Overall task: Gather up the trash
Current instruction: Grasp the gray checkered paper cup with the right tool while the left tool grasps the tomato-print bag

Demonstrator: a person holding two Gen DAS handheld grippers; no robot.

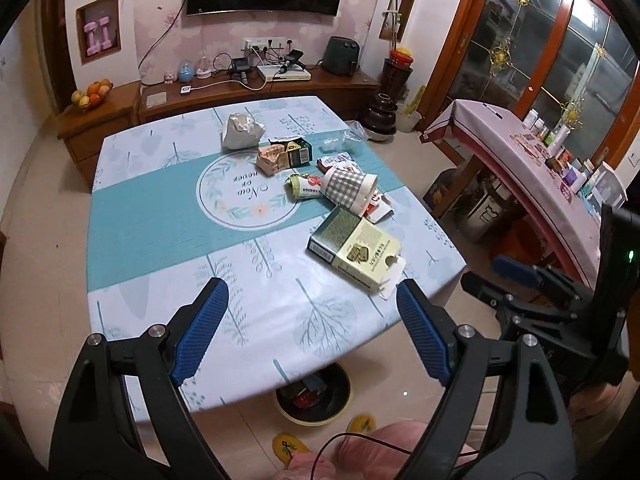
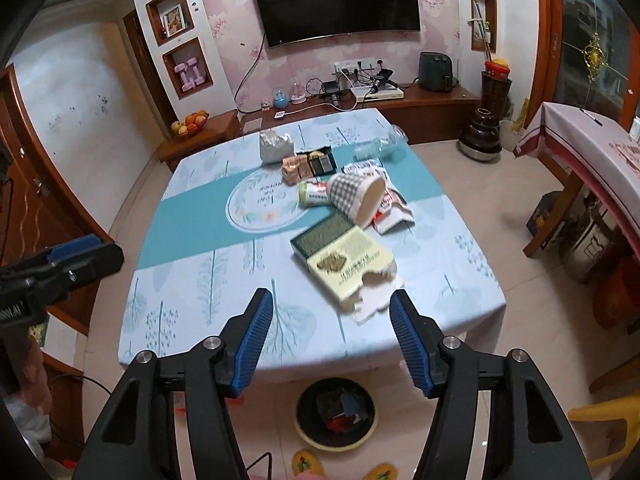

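Left claw (image 1: 312, 292) spread wide, empty, held above the near edge of the square desk with a pale blue leaf-print cloth (image 1: 160, 240). Right claw (image 2: 332, 304) also wide, empty, above the near edge; seen side-on at far right of the left view, one blue pad (image 1: 516, 268) showing, the rest of its tips hard to read there.

Hidden or unclear: round black-lined floor bin with yellow rim (image 2: 336, 416) partly tucked under the desk's near edge, contents only a red and dark blur. Clear crumpled plastic (image 2: 380, 144) at the far right edge, outline hard to trace. Red-and-white wrapper (image 2: 394, 210) mostly covered by the cup.

Trash, all right of centre on the desk:
- one flat green-and-cream cardboard box with torn flap (image 1: 354, 246), nearest
- one checked paper cup lying on its side (image 1: 350, 190), just beyond, mouth toward the near right
- one rolled green-and-white packet (image 1: 302, 188), touching the cup's left
- one crumpled tan packet (image 1: 272, 158) beside one dark green open carton (image 1: 298, 152)
- one grey-white crumpled bag (image 1: 242, 132), farthest

Room: tiled floor, wall television (image 2: 336, 0), low wooden cabinet (image 2: 432, 98) behind.
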